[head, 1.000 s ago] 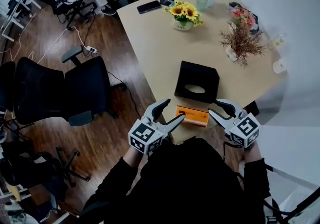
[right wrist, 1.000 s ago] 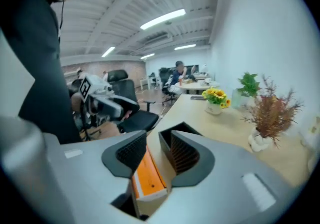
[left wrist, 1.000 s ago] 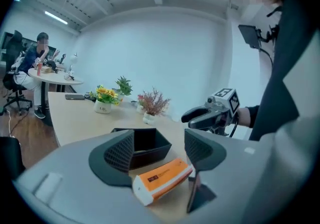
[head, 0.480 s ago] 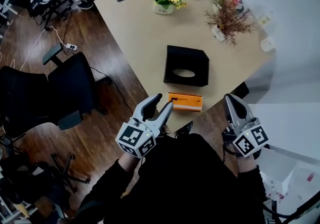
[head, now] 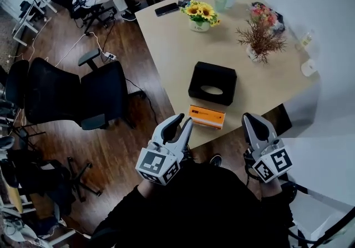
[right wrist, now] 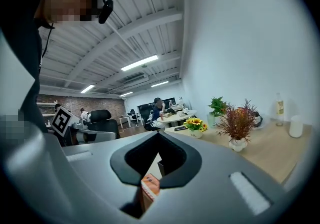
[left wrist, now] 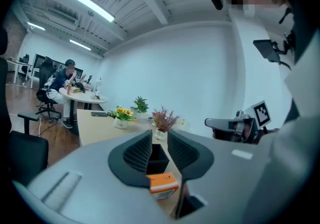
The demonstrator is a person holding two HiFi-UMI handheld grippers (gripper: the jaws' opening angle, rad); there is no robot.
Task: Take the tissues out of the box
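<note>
My left gripper [head: 184,121] and right gripper [head: 249,119] are both closed up tight and empty, hanging on the near side of the black tissue box [head: 212,77]. Tissues [head: 212,90] aren't out yet, just showing in its slot.

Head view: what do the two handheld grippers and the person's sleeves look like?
The left gripper and right gripper match: pale grey, wedge-shaped bodies that taper to jaws lined with black ribbed pads. Each carries a white cube printed with black square markers at its rear end. The person wears black long sleeves.
</note>
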